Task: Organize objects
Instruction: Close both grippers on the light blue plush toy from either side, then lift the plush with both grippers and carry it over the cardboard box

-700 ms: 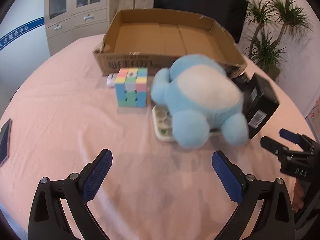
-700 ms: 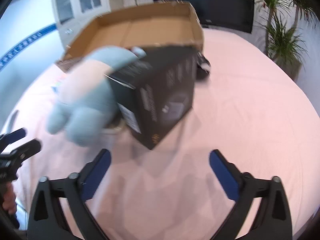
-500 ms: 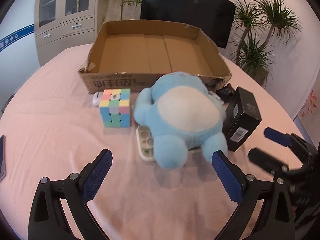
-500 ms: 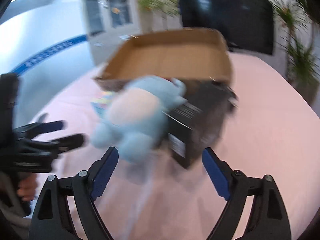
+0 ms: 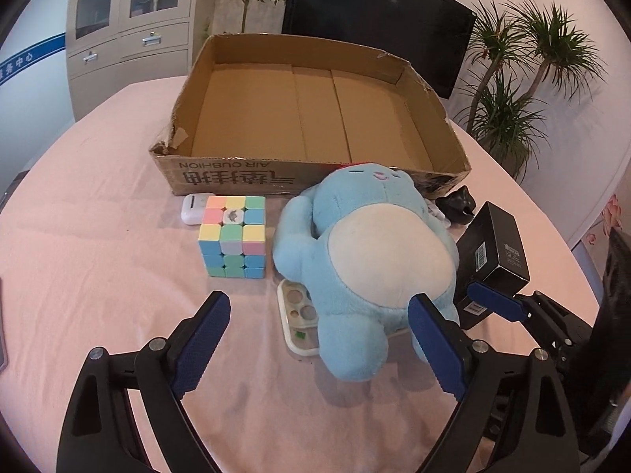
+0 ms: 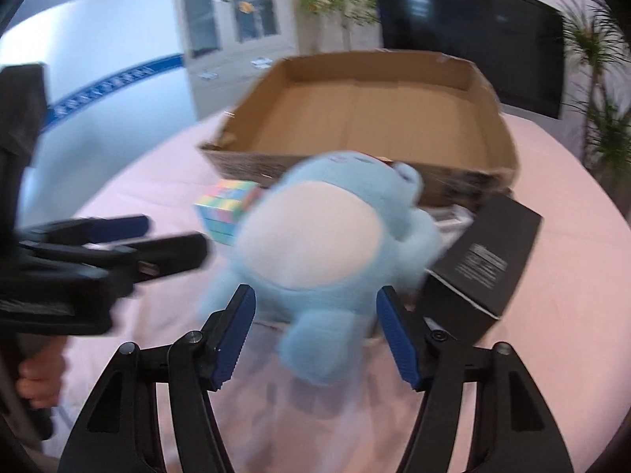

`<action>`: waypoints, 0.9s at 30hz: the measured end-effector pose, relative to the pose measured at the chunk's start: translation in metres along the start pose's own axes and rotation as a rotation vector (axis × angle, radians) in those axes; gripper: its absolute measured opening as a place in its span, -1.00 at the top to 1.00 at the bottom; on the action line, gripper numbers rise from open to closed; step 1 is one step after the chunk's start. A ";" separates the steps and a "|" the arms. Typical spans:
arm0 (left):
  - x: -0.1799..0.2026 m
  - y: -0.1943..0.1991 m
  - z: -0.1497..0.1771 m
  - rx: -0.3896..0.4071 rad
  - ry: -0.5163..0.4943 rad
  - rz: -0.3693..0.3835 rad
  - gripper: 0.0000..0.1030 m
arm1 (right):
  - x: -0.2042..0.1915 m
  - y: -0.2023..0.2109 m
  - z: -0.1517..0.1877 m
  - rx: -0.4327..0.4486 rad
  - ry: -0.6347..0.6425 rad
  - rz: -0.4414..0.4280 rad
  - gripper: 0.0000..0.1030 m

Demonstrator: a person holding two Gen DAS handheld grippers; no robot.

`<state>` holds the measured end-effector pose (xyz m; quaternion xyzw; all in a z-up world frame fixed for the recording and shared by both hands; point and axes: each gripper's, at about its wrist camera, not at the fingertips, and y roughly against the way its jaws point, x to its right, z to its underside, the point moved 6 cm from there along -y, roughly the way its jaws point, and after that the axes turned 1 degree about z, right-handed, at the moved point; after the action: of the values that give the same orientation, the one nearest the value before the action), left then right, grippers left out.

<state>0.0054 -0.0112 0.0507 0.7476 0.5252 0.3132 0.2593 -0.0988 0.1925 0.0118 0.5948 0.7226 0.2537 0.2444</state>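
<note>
A blue plush toy with a white belly lies on its back on the pink table, over a white paint palette. It also shows in the right wrist view, blurred. A pastel puzzle cube stands to its left, a black box to its right. An empty cardboard box stands behind them. My left gripper is open in front of the plush. My right gripper is open, its fingers either side of the plush's near leg.
A white earbud case lies behind the cube. A small dark figure sits by the cardboard box's right corner. A dark phone edge lies at far left. Potted plants, a cabinet and a screen stand beyond the table.
Both grippers have moved in toward the plush. My right gripper has swung left from the black box onto the plush and narrowed its opening. The objects lie as before.
</note>
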 end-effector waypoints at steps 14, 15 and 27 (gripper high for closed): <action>0.015 -0.052 0.001 -0.126 0.013 0.102 -0.61 | 0.007 -0.020 0.004 -0.038 -0.026 -0.109 -0.08; 0.017 -0.054 0.002 -0.132 0.012 0.112 -0.61 | 0.006 -0.021 0.003 -0.041 -0.021 -0.103 -0.09; 0.029 -0.066 0.001 -0.166 0.054 0.180 -0.56 | 0.004 -0.029 0.003 -0.050 -0.008 -0.084 -0.25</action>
<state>-0.0277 0.0372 0.0084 0.7590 0.4348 0.3978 0.2768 -0.1189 0.1914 -0.0103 0.5589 0.7392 0.2587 0.2726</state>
